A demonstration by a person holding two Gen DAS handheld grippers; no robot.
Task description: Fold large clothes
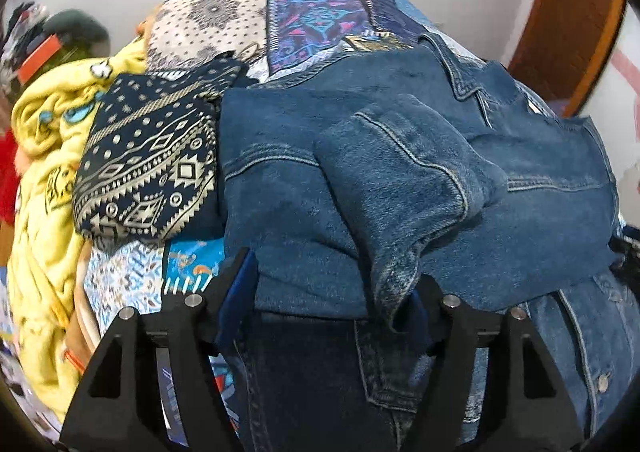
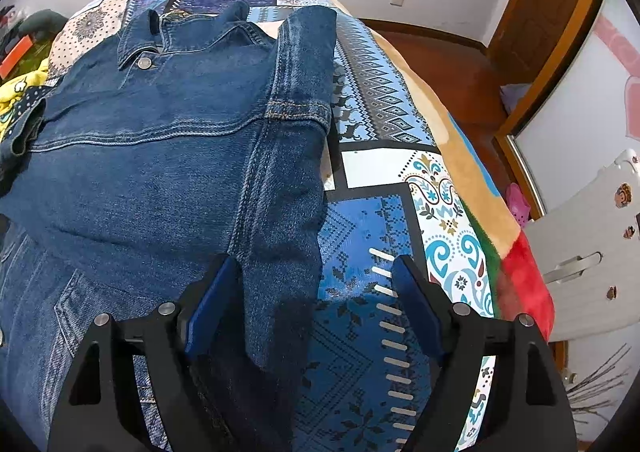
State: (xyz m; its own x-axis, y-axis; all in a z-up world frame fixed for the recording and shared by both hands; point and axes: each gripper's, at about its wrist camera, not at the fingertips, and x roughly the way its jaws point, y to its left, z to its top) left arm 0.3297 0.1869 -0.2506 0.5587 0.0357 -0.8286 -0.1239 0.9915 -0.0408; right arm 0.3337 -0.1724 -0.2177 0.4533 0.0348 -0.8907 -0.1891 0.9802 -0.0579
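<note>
A blue denim jacket [image 2: 160, 156] lies on the patterned bed cover, collar at the far end, both sleeves folded in over the body. It also shows in the left wrist view [image 1: 400, 180], where one sleeve cuff [image 1: 404, 264] hangs down between my fingers. My left gripper [image 1: 332, 292] is open, its jaws spread around the jacket's near folded edge. My right gripper [image 2: 316, 292] is open, its jaws straddling the jacket's right folded edge and the cover.
A folded navy patterned cloth [image 1: 152, 168] and a yellow garment [image 1: 44, 188] lie left of the jacket. The patchwork bed cover [image 2: 384, 212] ends at the right over a wooden floor [image 2: 452, 64]. A white chair [image 2: 592, 236] and a wardrobe [image 2: 552, 12] stand to the right.
</note>
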